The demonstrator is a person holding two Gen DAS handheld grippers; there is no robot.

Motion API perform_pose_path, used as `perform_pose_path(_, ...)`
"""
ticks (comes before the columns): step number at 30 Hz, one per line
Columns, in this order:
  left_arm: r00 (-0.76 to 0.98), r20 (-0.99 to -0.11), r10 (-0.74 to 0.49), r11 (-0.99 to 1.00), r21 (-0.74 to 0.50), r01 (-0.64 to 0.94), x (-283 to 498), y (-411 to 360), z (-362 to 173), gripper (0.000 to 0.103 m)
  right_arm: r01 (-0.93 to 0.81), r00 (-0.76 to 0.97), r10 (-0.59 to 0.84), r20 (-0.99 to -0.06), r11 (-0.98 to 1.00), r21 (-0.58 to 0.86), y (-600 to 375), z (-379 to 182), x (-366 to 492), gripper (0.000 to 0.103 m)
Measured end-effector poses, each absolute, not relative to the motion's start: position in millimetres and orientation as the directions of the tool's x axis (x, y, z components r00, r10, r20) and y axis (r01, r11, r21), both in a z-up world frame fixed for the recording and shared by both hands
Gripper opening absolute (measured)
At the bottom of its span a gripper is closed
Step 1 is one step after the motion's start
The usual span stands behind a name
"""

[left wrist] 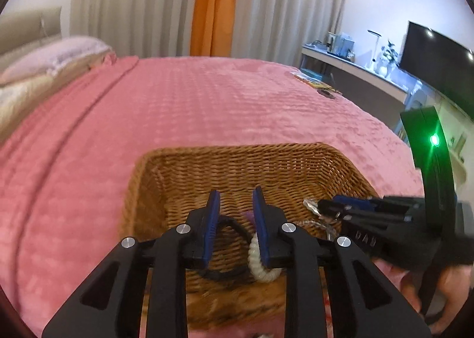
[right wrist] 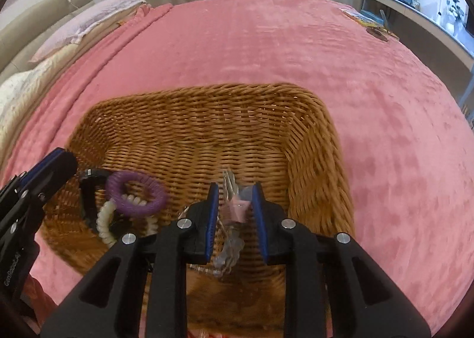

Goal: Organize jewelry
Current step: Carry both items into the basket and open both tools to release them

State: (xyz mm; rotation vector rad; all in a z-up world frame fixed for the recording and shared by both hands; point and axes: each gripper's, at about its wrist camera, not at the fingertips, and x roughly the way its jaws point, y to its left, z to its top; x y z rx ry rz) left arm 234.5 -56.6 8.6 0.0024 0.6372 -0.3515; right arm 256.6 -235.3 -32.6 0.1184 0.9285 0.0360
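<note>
On the pink quilted bedspread (right wrist: 355, 77), a woven wicker basket (right wrist: 207, 118) already holds coil bracelets: purple (right wrist: 134, 197), cream (right wrist: 105, 224) and black (left wrist: 234, 227). The left gripper (left wrist: 236, 204) stands narrowly parted and empty above them. The right gripper (right wrist: 236, 201) is narrow around a pink-and-clear trinket (right wrist: 234, 210) over the basket; I cannot tell whether its pads press it. That trinket is likely the last piece.

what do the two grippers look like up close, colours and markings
Both are matte black plastic with cut-out slots, round silver screw heads and blue ribbed pads on the fingers. The left gripper shows this clearly, and the right gripper matches it. Seen from the left wrist, the right one carries a black arched handle with a glowing green light.

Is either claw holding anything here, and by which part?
Left claw: nothing, pads apart. Right claw: clear bag sits between its pads; a hold cannot be told.
</note>
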Motion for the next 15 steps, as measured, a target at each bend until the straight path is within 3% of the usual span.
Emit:
perform_pose_path(1, 0.753, -0.577, -0.315, 0.942, -0.096, 0.321, 228, -52, 14, 0.027, 0.017, 0.613, 0.077, -0.786, 0.994, 0.110, -236, -27, 251, 0.022)
perform_pose_path(4, 0.767, -0.556, -0.321, 0.943, -0.112, 0.314, 211, -37, 27, 0.039, -0.001, 0.646, 0.086, -0.758, 0.994, 0.111, -238, -10, 234, 0.043)
perform_pose_path(9, 0.797, -0.507, -0.328, 0.942, -0.108, 0.319, 173, -9, 63, 0.042, -0.030, 0.697, 0.082, -0.712, 0.996, 0.085, -234, 27, 193, 0.044)
perform_pose_path(11, 0.819, -0.481, -0.313, 0.945, -0.066, 0.322, 155, -3, 78, 0.054, -0.040, 0.725, 0.071, -0.685, 0.997, 0.061, -232, 45, 174, 0.044)
perform_pose_path(15, 0.851, -0.422, -0.312, 0.944, -0.033, 0.329, 117, 9, 108, 0.054, -0.051, 0.775, 0.056, -0.630, 0.998, 0.026, -234, 78, 133, 0.044)
